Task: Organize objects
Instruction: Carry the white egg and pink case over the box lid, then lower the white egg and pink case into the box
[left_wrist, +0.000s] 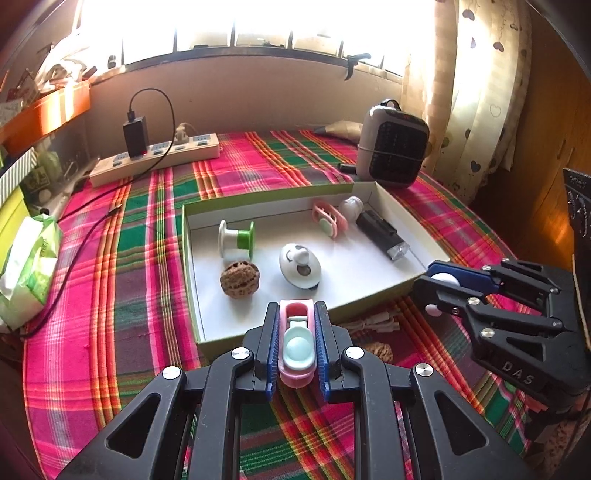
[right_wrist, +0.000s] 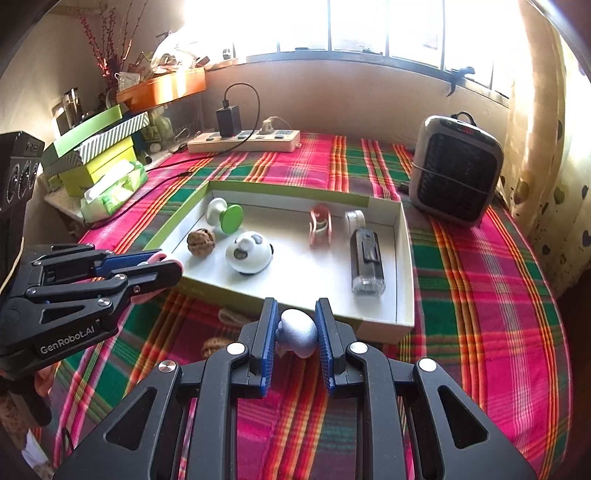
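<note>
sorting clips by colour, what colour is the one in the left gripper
Pink clip with a pale mint pad, clearest in the left wrist view.

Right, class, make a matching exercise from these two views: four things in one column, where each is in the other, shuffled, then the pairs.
Things:
1. pink clip
2. pale round object
3. walnut
4. heater

Places:
A. on the plaid cloth, beyond the box
B. clamped in the left gripper
C. lying in the box
D. clamped in the right gripper

Pairs: 1-B, 2-D, 3-C, 4-A
</note>
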